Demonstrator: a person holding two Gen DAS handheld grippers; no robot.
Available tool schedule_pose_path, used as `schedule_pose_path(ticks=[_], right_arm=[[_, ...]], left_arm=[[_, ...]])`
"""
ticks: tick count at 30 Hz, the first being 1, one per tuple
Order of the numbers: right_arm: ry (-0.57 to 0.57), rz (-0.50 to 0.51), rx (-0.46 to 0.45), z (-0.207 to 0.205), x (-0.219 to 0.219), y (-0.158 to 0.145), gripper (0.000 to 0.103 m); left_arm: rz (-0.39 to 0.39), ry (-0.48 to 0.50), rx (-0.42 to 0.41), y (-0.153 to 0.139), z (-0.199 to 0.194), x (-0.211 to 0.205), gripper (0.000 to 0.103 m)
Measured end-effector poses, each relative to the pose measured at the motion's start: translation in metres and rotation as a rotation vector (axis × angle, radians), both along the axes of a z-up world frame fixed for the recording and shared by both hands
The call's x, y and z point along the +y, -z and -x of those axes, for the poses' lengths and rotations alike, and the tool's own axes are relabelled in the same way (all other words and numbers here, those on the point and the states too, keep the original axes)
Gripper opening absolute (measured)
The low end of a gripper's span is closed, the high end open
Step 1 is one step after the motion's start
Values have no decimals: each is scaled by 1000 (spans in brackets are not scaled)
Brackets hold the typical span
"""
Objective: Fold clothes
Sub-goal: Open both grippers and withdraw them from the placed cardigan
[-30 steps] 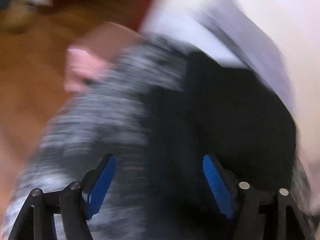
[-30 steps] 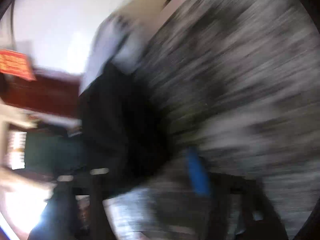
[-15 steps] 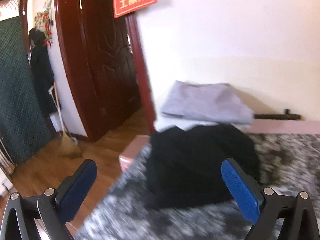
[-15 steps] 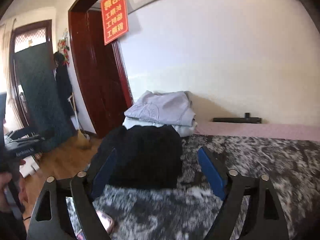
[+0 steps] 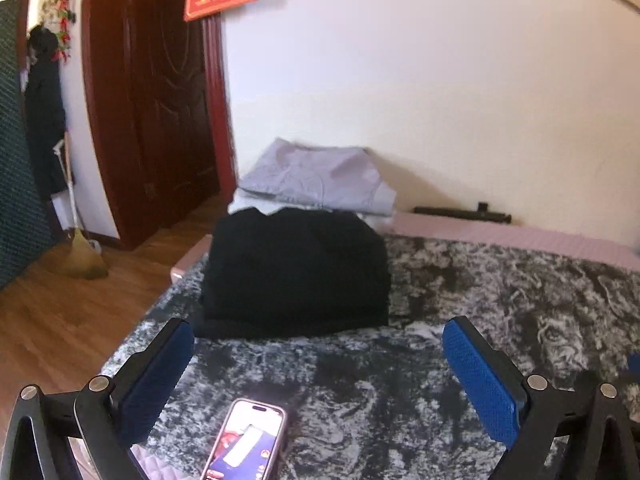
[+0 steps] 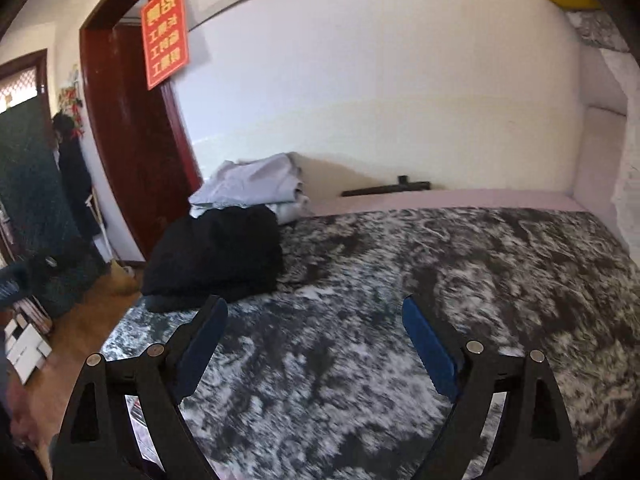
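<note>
Left wrist view: both tools now lifted clear and empty, left tool [image 5: 318, 354] spread wide, right tool [image 6: 314, 340] also wide, black garment [image 5: 294, 270] released, folded on bed [image 5: 500, 300] beside grey stack [image 5: 316, 180] (fold looks done).

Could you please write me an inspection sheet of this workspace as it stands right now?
Surface: bed with a mottled grey-black blanket; pink mattress edge along the wall.
Job's things: folded black garment on the blanket; behind it a stack of folded grey clothes.
Clutter: phone, screen lit, on the blanket's near edge; black bar-shaped object by the wall.
Grippers: left tool open and empty; right tool open and empty.
Cables: nothing seen.
Surroundings: dark red door, red sign, broom on a wooden floor, white wall.
</note>
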State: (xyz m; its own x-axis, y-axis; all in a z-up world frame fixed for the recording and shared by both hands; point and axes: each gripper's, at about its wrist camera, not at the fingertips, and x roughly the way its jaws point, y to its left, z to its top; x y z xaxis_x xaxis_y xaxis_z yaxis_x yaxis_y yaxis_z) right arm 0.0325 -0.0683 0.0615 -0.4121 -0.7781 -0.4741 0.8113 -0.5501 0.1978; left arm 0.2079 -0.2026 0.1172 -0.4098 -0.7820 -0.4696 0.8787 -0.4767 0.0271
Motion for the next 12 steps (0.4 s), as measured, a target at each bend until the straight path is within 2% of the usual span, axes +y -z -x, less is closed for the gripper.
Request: schedule_pose_path(ticks=[4, 8, 12], right_arm=[[44, -6, -7, 6, 29, 0, 91], [73, -12, -15, 8, 48, 4, 92], [89, -30, -29, 9, 60, 12, 92]], left_arm=[[31, -11, 35, -12, -7, 17, 103], [78, 8, 107, -19, -17, 35, 103], [29, 58, 137, -18, -18, 37, 103]])
